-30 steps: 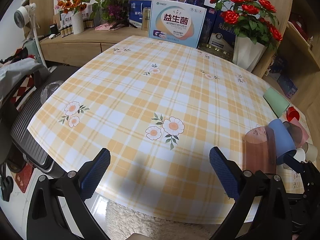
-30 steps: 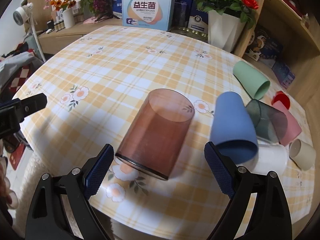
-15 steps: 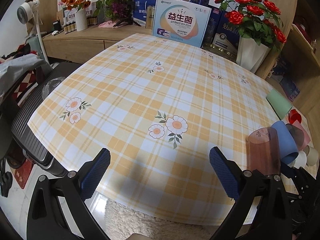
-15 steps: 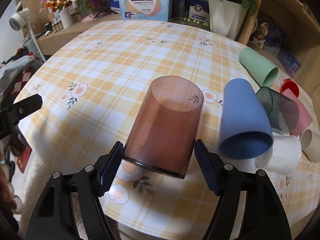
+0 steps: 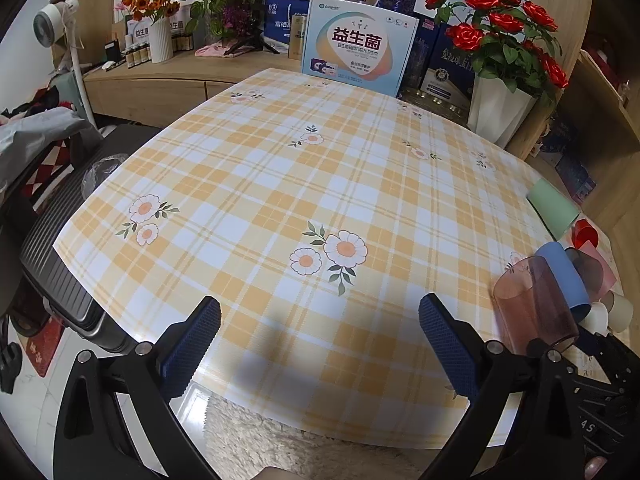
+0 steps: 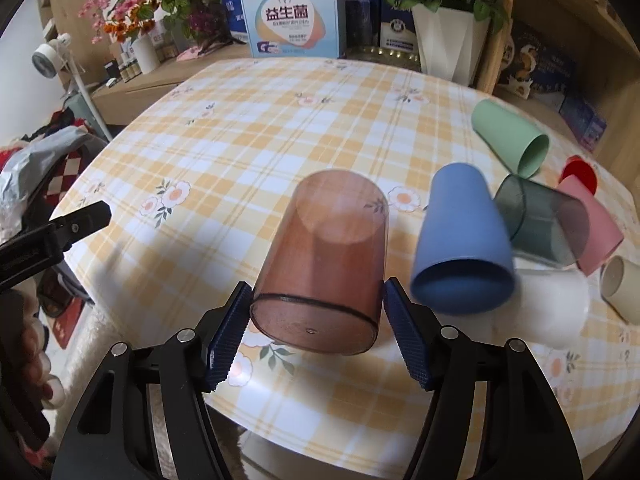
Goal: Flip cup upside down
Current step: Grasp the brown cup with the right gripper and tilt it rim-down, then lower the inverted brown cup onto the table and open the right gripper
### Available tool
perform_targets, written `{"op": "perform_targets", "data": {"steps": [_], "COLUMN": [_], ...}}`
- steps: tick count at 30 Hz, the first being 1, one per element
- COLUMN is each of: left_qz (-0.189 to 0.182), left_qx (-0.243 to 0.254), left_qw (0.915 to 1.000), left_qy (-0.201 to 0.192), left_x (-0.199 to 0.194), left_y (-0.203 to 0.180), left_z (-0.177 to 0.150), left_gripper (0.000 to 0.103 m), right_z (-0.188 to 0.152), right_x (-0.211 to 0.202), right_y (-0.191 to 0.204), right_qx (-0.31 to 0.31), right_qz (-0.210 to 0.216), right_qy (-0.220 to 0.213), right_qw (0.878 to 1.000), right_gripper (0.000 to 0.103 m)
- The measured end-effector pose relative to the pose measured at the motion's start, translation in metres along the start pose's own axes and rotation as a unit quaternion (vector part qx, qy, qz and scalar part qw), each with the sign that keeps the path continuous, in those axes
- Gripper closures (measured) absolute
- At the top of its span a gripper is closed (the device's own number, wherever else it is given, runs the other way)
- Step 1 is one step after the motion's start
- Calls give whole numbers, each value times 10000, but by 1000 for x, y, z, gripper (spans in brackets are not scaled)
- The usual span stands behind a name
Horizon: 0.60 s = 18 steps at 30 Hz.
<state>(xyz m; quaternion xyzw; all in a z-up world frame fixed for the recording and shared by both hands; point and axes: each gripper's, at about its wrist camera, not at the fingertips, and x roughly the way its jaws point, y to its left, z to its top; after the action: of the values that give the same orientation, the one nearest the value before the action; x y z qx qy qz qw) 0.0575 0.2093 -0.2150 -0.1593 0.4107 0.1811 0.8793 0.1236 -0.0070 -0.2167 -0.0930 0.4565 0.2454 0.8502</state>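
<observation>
A translucent brown cup [image 6: 324, 264] is held in my right gripper [image 6: 316, 320], whose two blue pads press on its sides near its base. The cup is lifted off the checked tablecloth [image 6: 280, 128] and tilted, base toward the camera, mouth pointing away. It also shows at the right edge of the left wrist view [image 5: 534, 304]. My left gripper [image 5: 320, 340] is open and empty, above the near edge of the table.
Several cups lie on their sides at the table's right: blue [image 6: 460, 240], dark grey [image 6: 540, 220], green [image 6: 508, 136], pink [image 6: 592, 224], white [image 6: 552, 304], beige [image 6: 620, 284]. A box [image 6: 294, 20] and a white flower pot [image 6: 448, 44] stand at the back edge.
My right gripper closed on the brown cup, which lay on its side, and lifted it off the table. The left gripper stayed open and barely moved.
</observation>
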Motion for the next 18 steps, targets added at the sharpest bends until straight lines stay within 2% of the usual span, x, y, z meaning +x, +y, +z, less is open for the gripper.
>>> {"op": "perform_targets", "data": {"steps": [12,18], "left_qz": [-2,25], "left_qx": [20,-12], "left_qw": [10000,10000], "left_qy": [-70,-84], "left_x": [-7,-7], "left_y": [-4,-2], "left_z": [0,0], "left_gripper": [6,6], "right_z": [6,20], "right_x": [-16,-16], "right_y": [-5,-8], "right_qx": [-73,-65], "right_qz": [-39,-25], "right_qy": [-274,-354], "right_qw": [9996,9993], "right_gripper": [40,41]}}
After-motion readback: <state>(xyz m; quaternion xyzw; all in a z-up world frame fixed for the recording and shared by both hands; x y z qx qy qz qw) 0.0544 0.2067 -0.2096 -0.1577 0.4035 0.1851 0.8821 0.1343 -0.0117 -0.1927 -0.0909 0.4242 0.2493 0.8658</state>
